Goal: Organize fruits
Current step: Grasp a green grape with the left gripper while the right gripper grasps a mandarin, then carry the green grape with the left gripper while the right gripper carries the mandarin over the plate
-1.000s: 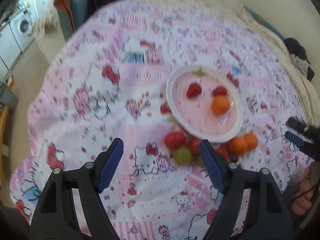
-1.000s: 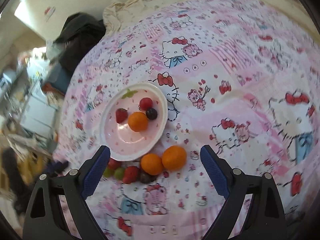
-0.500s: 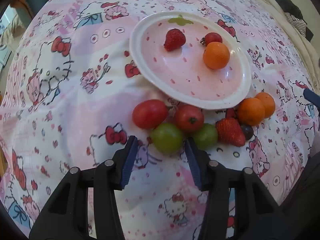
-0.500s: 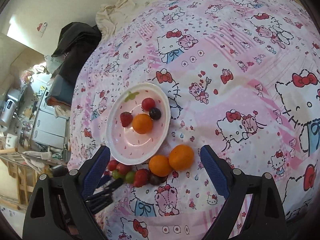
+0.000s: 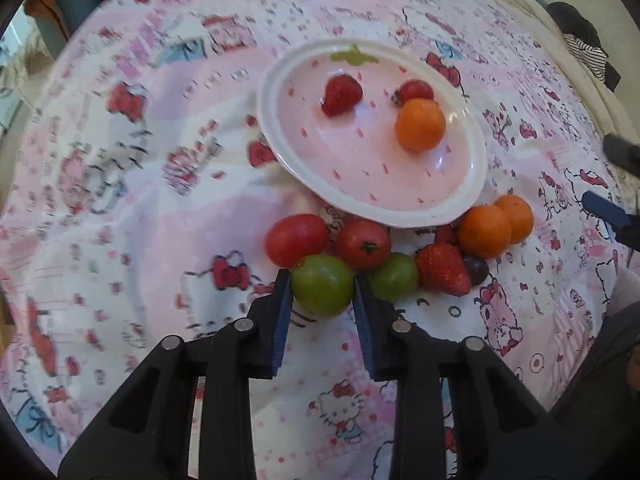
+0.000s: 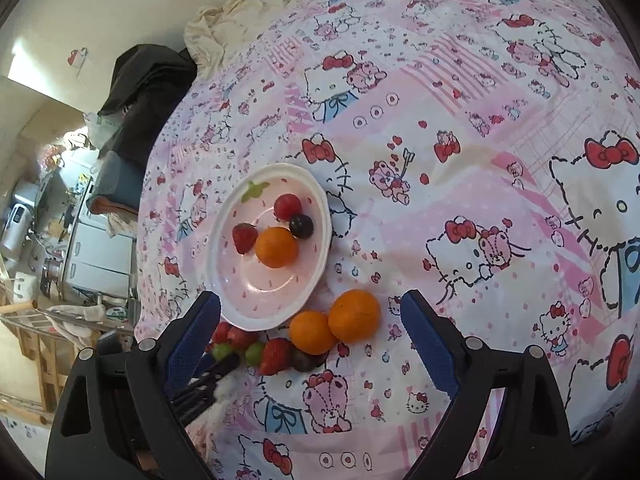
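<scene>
green tomato [image 5: 322, 290] pinched on the cloth, red tomatoes [image 5: 297, 239], strawberry [image 5: 442, 269], oranges [image 5: 485, 231] beside pink plate [image 5: 280, 148]

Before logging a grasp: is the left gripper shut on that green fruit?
Shut: the left gripper has its blue pads against both sides of the green fruit.

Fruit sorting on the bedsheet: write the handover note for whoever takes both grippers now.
Left gripper: shut on the nearer green tomato, which is not yet lifted off the sheet.
Right gripper: open, empty, above the two loose oranges.
Done: the plate holds a strawberry, a red tomato, an orange and a dark grape.
Left: two red tomatoes, second green tomato, strawberry, grape, both oranges.
</scene>
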`<state>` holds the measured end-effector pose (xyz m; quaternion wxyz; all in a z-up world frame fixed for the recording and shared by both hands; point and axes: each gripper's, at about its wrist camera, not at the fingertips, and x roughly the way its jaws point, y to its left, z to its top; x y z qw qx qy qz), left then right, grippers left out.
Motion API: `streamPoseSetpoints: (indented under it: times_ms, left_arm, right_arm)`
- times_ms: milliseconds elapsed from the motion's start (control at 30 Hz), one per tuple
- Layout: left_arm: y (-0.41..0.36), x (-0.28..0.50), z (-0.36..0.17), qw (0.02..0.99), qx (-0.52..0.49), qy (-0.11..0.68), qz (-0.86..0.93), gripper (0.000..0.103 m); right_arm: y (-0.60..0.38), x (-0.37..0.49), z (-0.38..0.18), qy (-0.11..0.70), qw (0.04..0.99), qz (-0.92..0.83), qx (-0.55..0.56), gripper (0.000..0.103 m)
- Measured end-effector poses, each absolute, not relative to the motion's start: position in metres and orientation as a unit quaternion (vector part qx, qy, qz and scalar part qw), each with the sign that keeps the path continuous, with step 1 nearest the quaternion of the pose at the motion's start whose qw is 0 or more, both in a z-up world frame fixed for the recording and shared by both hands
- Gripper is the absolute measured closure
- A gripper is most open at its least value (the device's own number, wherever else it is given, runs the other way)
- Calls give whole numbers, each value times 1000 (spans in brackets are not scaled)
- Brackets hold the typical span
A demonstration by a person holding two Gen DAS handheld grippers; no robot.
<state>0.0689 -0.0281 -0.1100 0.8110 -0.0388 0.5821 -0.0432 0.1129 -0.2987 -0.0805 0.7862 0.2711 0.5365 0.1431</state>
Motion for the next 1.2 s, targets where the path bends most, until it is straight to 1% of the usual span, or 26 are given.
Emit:
streamPoseSetpoints:
  times_ms: [33,100,133,233,400,533,600,667,767,867,1100,1200]
  left_arm:
    - [-26,67,-106,813,-45,579,-44,77]
    - [-22,62,-95,819,-54,570,-40,77]
    - [-20,59,-87,825,-57,561,-39,77]
    - [-17,56,-73,834,-61,547,-34,77]
    - [-10,56,-61,842,-74,534,-28,77]
    - [-5,57,-60,844,-78,531,-24,77]
    - [-4,57,-60,847,-73,527,-19,77]
    - [-4,56,-58,852,-67,520,-12,77]
    - [-5,57,-57,859,-49,509,-6,77]
    - [-8,57,-55,865,-36,500,-6,77]
    - [-3,52,-46,878,-25,479,4,77]
    - [4,51,-34,886,-32,462,4,77]
  right_arm:
    - [-299,114,-83,542,784,140,270,10]
    - [-298,115,-92,558,779,126,258,18]
    - [-297,116,-98,569,773,121,252,28]
    - [-293,119,-116,598,751,119,254,44]
    - [-286,127,-137,625,732,109,251,45]
    - [-280,132,-151,641,721,104,242,53]
    - [-280,132,-154,643,720,103,239,54]
    - [-279,131,-154,642,720,109,240,60]
    - [-280,129,-153,642,719,115,242,62]
    - [-280,127,-144,627,733,118,235,63]
    - [-286,116,-101,558,775,149,257,63]
    - [-286,108,-82,527,798,160,245,63]
